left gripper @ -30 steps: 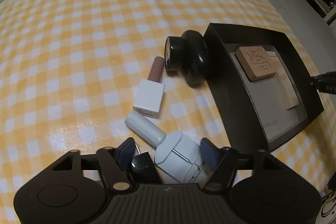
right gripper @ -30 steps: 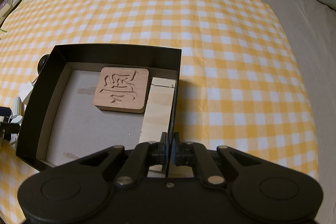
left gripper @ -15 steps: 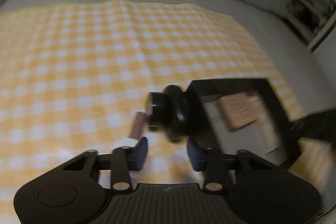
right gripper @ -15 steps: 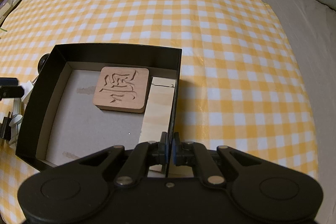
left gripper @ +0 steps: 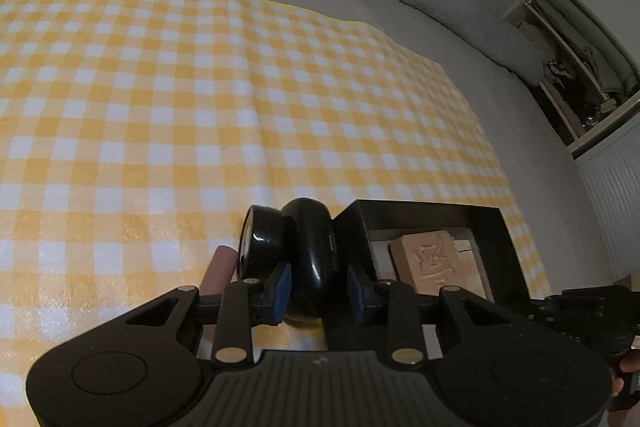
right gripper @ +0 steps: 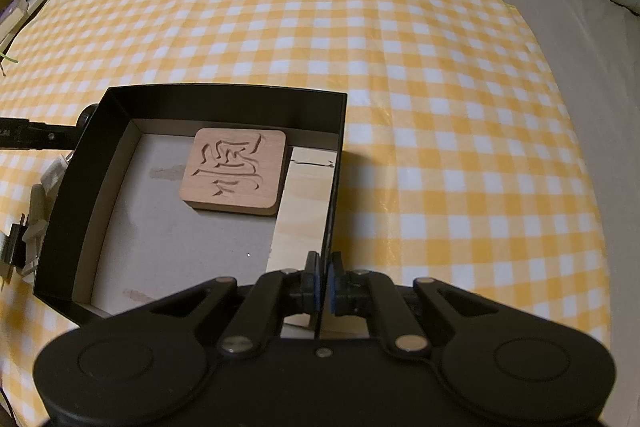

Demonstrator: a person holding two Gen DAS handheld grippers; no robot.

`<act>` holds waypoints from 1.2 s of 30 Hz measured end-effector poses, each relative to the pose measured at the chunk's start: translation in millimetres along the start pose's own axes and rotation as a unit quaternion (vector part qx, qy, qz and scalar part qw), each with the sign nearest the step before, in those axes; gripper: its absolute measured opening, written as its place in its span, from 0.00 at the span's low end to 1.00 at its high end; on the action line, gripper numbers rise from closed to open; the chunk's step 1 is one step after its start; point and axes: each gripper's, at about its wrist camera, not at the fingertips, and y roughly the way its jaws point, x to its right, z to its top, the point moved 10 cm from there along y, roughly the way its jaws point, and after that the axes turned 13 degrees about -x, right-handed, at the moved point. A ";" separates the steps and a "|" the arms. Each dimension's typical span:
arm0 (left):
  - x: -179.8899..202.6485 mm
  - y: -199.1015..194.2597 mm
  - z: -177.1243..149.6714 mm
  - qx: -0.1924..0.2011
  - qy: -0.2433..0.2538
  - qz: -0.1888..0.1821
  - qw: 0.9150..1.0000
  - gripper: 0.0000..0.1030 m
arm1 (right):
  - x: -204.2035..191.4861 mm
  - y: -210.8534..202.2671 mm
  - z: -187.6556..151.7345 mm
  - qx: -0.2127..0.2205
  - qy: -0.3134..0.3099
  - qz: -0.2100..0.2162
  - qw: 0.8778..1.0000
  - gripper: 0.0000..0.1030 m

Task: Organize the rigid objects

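The left gripper (left gripper: 316, 289) has just closed its blue pads onto the glossy black oval case (left gripper: 310, 263), which stands on edge on the yellow checked cloth (left gripper: 160, 115) just outside the black box (right gripper: 224, 99), with a round black compact (left gripper: 260, 241) touching it and a pinkish tube (left gripper: 219, 267) beside that. The right gripper (right gripper: 324, 285) is clamped shut on the box's right wall (right gripper: 334, 187). Inside the box, a carved wooden tile (right gripper: 236, 171) lies near the far wall, partly over a pale wooden slat (right gripper: 306, 211) along the right wall.

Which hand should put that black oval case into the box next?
Left. Its tool already straddles the black oval case, right beside the box. The right tool is shut on the box's wall, probably steadying it, so it is not free.
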 end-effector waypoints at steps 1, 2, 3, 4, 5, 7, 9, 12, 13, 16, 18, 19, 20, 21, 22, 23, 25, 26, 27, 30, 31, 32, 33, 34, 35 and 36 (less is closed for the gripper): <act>-1.9 2.2 0.7 -0.001 0.000 0.002 1.000 0.35 | -0.3 -0.3 0.2 0.000 0.000 0.000 1.000 0.05; -4.4 4.5 1.3 -0.002 -0.003 0.008 1.000 0.35 | -0.2 -0.3 0.2 0.000 0.000 0.000 1.000 0.05; -6.5 5.1 2.1 -0.001 -0.006 0.007 1.000 0.35 | -0.4 -0.3 0.1 0.000 0.000 0.000 1.000 0.05; -8.6 4.3 3.2 0.001 -0.011 0.009 1.000 0.35 | -0.1 -0.3 0.2 0.000 0.000 0.000 1.000 0.05; -11.3 1.7 4.3 0.005 -0.014 0.016 1.000 0.35 | -0.2 -0.4 0.1 0.000 0.000 0.000 1.000 0.05; -19.3 -6.5 7.6 0.019 -0.021 0.037 0.999 0.31 | 0.0 -0.4 0.4 0.000 0.000 0.000 1.000 0.05; -28.9 -12.3 10.3 0.029 -0.033 0.056 0.998 0.31 | -0.2 -0.4 0.4 0.000 -0.001 -0.001 1.000 0.05; -36.3 -13.1 11.9 0.025 -0.056 0.034 0.998 0.32 | 0.3 -0.4 0.1 0.000 -0.001 -0.002 1.000 0.05; -35.2 -13.4 13.2 0.027 -0.058 0.030 0.998 0.33 | 0.0 -0.3 0.3 0.000 -0.002 -0.002 1.000 0.05; -21.7 -13.7 15.9 0.036 -0.019 0.038 0.998 0.39 | -0.4 -0.4 0.0 0.000 -0.002 -0.002 1.000 0.05; -12.4 -10.9 16.8 0.036 0.015 0.053 0.998 0.47 | -0.5 -0.4 -0.3 0.000 -0.002 -0.002 1.000 0.05; -10.1 -8.1 14.8 0.033 0.027 0.062 0.997 0.48 | -0.2 -0.5 0.1 0.000 -0.002 -0.002 1.000 0.05; -7.7 -5.0 13.6 0.029 0.044 0.077 0.996 0.50 | -0.3 -0.5 0.1 0.000 -0.002 -0.002 1.000 0.05; -5.4 -2.3 12.5 0.026 0.062 0.091 0.994 0.54 | -0.3 -0.5 0.1 0.000 -0.002 -0.002 1.000 0.05; -3.1 0.9 11.5 0.022 0.084 0.106 0.991 0.56 | -0.4 -0.6 0.1 0.000 -0.002 -0.002 1.000 0.05; -1.7 3.4 10.3 0.019 0.102 0.118 0.988 0.59 | -0.4 -0.7 0.0 0.000 -0.002 -0.002 1.000 0.05; -3.3 6.6 8.8 0.017 0.126 0.135 0.983 0.64 | -0.8 -0.6 -0.2 0.000 -0.003 -0.001 1.000 0.05; -4.6 9.0 8.9 0.017 0.134 0.144 0.980 0.65 | -1.3 -0.1 -0.3 0.000 -0.003 -0.001 1.000 0.05; -5.8 11.6 10.2 0.017 0.138 0.150 0.979 0.65 | -1.3 -0.1 -0.4 0.000 -0.003 -0.001 1.000 0.05; -10.2 20.0 12.9 0.011 0.136 0.155 0.979 0.65 | -1.3 -0.2 -0.7 0.000 -0.003 -0.002 1.000 0.05; -12.2 22.7 14.0 0.008 0.133 0.156 0.979 0.65 | -1.4 -0.2 -0.5 0.000 -0.003 -0.001 1.000 0.05; -13.9 24.6 15.2 0.009 0.130 0.156 0.979 0.66 | -1.4 -0.2 -0.5 0.000 -0.003 -0.001 1.000 0.05; -14.8 26.0 17.1 0.012 0.129 0.157 0.979 0.65 | -1.4 -0.2 -0.6 0.000 -0.003 -0.001 1.000 0.05; -14.2 27.6 18.3 0.013 0.129 0.158 0.979 0.65 | -1.5 -0.3 -0.6 0.000 -0.003 -0.001 1.000 0.05; -15.3 29.3 20.1 0.013 0.126 0.158 0.979 0.66 | -1.4 -0.1 -0.7 0.000 -0.003 -0.002 1.000 0.05; -17.8 30.5 22.0 0.013 0.118 0.158 0.980 0.66 | -1.4 0.0 -1.0 -0.001 -0.003 -0.002 1.000 0.05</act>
